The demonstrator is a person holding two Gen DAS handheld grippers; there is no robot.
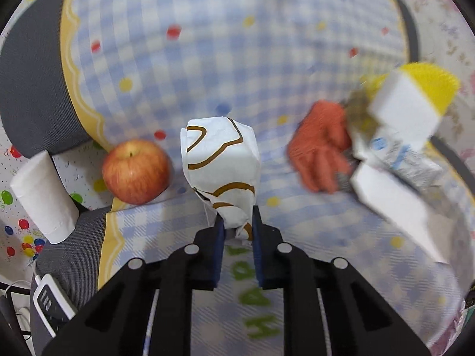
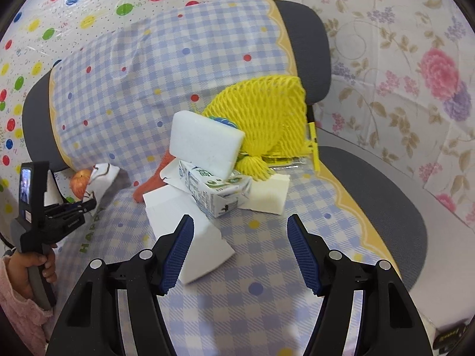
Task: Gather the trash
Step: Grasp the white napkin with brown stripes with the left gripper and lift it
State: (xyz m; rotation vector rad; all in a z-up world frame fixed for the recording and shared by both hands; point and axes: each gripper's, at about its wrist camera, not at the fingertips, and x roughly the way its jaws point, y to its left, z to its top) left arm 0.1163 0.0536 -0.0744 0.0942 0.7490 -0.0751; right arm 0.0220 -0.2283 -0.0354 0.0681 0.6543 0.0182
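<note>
The left tongs [image 1: 237, 222] are pinching the lower tip of a crumpled white wrapper [image 1: 221, 163] with brown lines, and the wrapper is standing up from the pads, its long axis running straight away from them toward the chair back [image 1: 32, 89]. Just to its left an apple [image 1: 136, 171] is sitting on the checked cloth [image 1: 207, 59], close beside the wrapper but not gripped, and farther left a white paper roll [image 1: 44, 197] is leaning off the edge of the cloth. The right tongs [image 2: 240, 237] are standing wide with nothing between their pads, pointing down at the seat. Directly ahead of them, and a little to their left, a heap of rubbish is lying: a flat white card [image 2: 184, 228] nearest, then a small milk carton [image 2: 213, 192] lying on its side with its long axis running across the tongs' line, a white foam block [image 2: 204, 145] leaning on top, and a yellow net [image 2: 267, 112] behind. I would say the right hand is the nearer one to that heap, and the carton's crosswise lie is asking for a straight reach forward.
</note>
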